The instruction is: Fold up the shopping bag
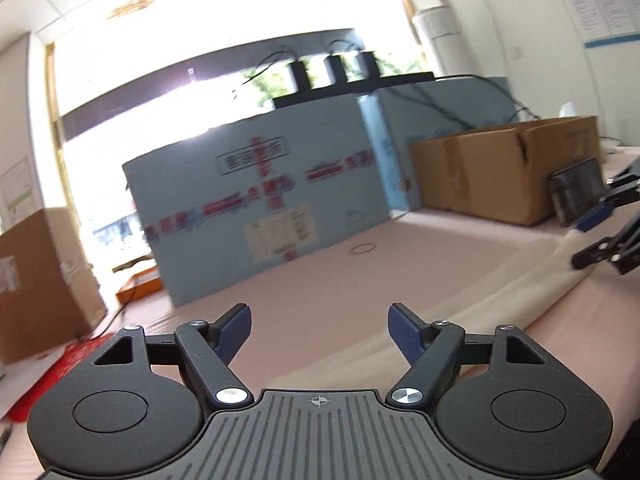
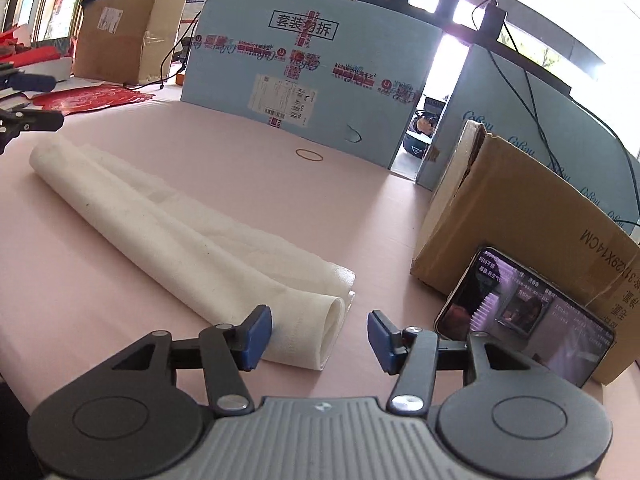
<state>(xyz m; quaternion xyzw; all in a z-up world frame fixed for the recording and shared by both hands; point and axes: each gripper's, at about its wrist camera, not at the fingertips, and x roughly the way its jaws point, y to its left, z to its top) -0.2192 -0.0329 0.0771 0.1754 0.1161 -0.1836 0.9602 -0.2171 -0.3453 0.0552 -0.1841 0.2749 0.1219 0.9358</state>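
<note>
Counts: 1 white shopping bag (image 2: pixel 188 236) on the surface. 1 rubber band (image 2: pixel 309 155). 1 phone (image 2: pixel 528 316). 2 brown cardboard boxes (image 2: pixel 532 220) (image 2: pixel 128 36). 2 blue cartons (image 2: pixel 304 68) (image 2: pixel 520 128). 2 hand-held grippers (image 1: pixel 320 334) (image 2: pixel 320 338).

Desk (image 2: pixel 360 208), pink surface. Rubber band (image 2: pixel 309 154), lying flat at the far side, near a large light-blue carton (image 2: pixel 304 68) with red printed tape and a shipping label. Brown cardboard box (image 2: pixel 520 216), right. Phone (image 2: pixel 524 316), screen lit, propped against that box. Second brown box (image 2: pixel 128 36), far left. Red paper sheets (image 2: pixel 92 98), left, near it.
</note>
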